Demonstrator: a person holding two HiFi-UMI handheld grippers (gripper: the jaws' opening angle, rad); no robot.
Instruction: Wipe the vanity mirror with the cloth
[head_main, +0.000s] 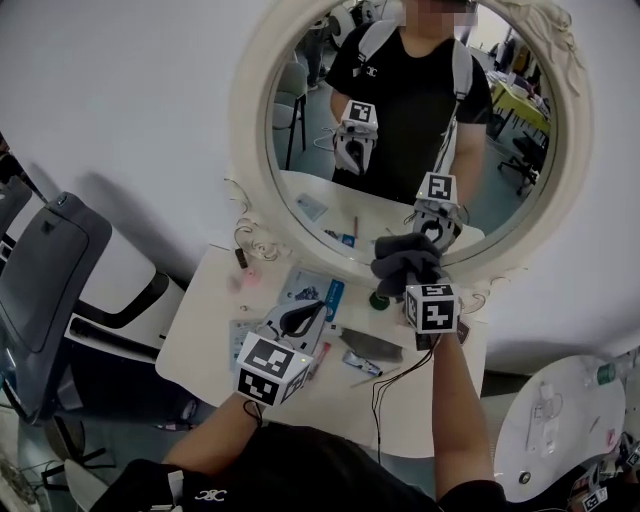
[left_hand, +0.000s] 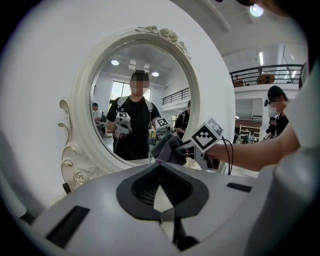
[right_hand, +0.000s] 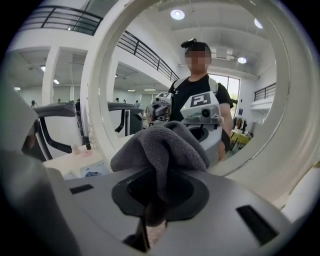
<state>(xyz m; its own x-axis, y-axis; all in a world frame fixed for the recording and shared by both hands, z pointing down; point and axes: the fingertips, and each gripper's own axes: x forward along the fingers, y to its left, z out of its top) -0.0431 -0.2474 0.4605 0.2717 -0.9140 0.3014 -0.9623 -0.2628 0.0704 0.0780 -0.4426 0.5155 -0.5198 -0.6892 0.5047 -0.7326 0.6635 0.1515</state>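
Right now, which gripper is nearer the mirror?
Right. The right gripper holds the cloth up near the mirror; the left gripper sits lower, back over the table.

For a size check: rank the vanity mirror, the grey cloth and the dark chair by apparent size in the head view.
Largest: vanity mirror.
Next: dark chair, cut off at the picture's edge.
Smallest: grey cloth.

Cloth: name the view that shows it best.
The right gripper view: the grey cloth fills the centre, bunched and clamped in the right tool. The head view shows the cloth small, low before the mirror; the left gripper view shows only a small, far lump.
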